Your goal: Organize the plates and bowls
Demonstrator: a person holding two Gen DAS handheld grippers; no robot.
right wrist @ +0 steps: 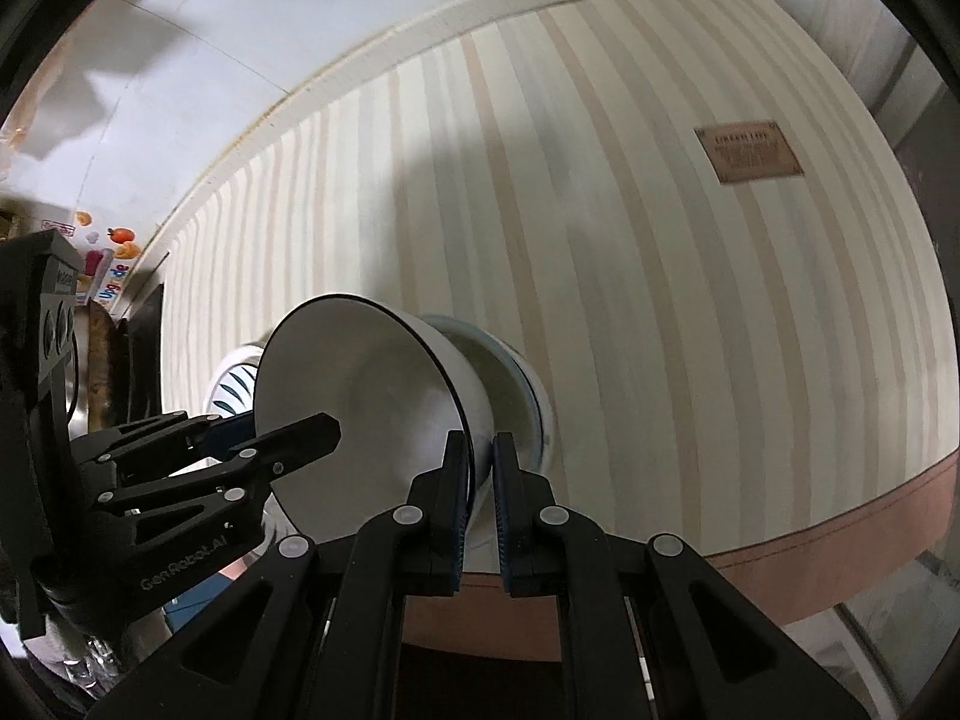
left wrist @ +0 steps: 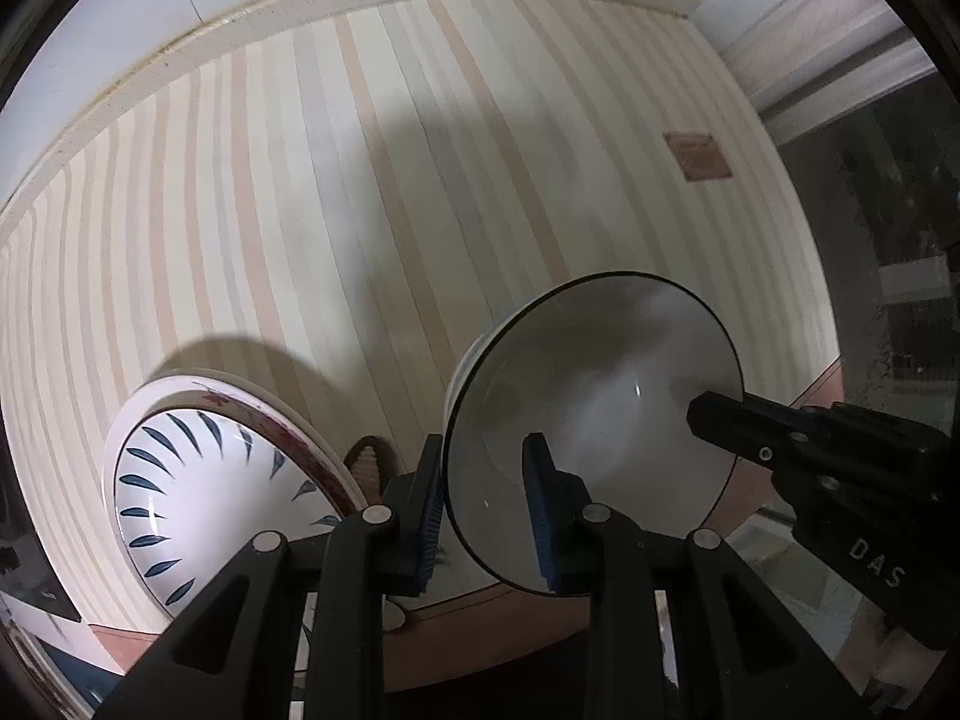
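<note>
Above the striped tabletop [left wrist: 420, 180], both tongs, left [left wrist: 483, 504] and right [right wrist: 479, 498], grasp one white bowl's [left wrist: 600, 396] rim, carrying it; next comes lowering it squarely into another bowl [right wrist: 516, 402].

A striped tablecloth [left wrist: 336, 228] in cream and pale tan covers the table, its stripes running away from the cameras. A brown band [right wrist: 840, 516] edges the cloth along the near side. A small brown label [left wrist: 698, 156] with faint lettering, too blurred to read, is sewn flat on the cloth towards the far right. Behind the table stands a white wall [left wrist: 150, 6], met by a pale strip along the table's far edge. At the far left of the right wrist view sits colourful packaging [right wrist: 111, 264] printed with fruit.
</note>
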